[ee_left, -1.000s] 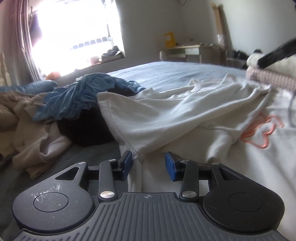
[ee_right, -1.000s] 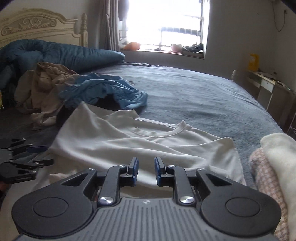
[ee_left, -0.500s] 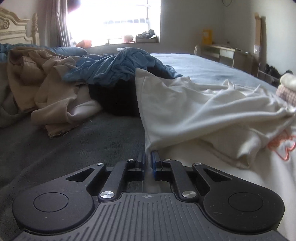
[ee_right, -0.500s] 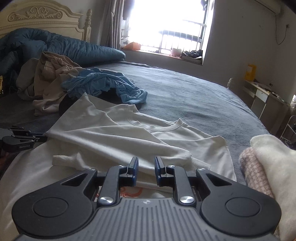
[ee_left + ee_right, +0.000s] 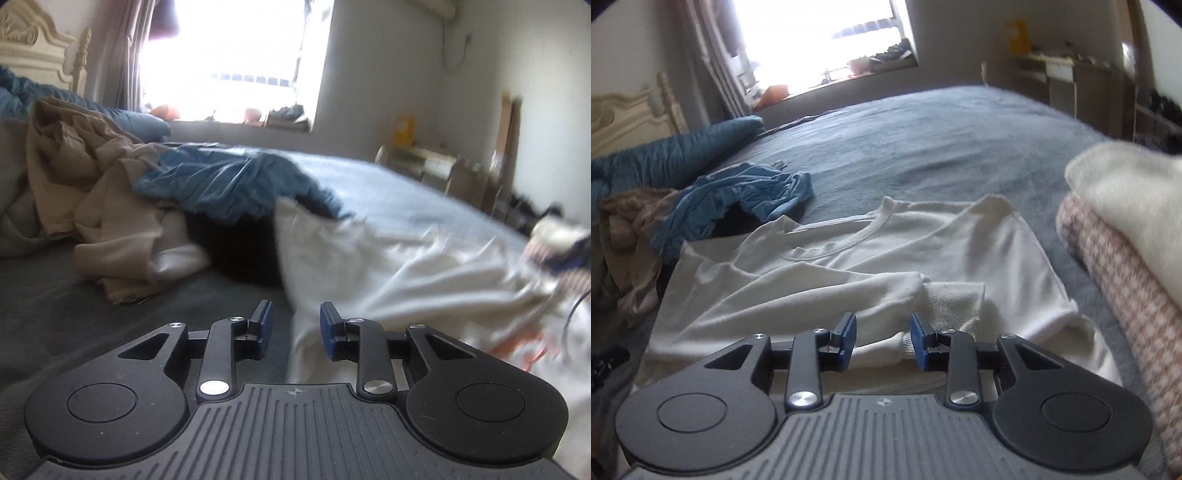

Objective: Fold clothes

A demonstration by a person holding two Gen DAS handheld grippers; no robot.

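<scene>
Bed (image 5: 942, 140): grey cover, carrying all the laundry.
Shirt (image 5: 923, 251): white, spread on the near part of the bed, neckline toward the window. Half a second ago its left sleeve already lay across the chest; it lies there now, cuff near the middle. The left side of the shirt has been brought inward since a second ago, so the first side fold looks made.
Unfolded heap (image 5: 122, 192): beige, blue and dark garments bunched to the left of the shirt, touching its left edge.
Folded stack (image 5: 1126, 236): a cream piece on a pink-checked one, just right of the shirt.
Left gripper (image 5: 295, 328): jaws have just been opening after pinching shut half a second ago. They stand apart now, the shirt's left edge lies below and ahead, and nothing is between the pads.
Right gripper (image 5: 882, 339): jaws have just been opening. They stand apart over the sleeve cuff and hem, pads not pressing cloth.
Meaning: both releases suggest this fold is laid; the right side is probably next.
</scene>
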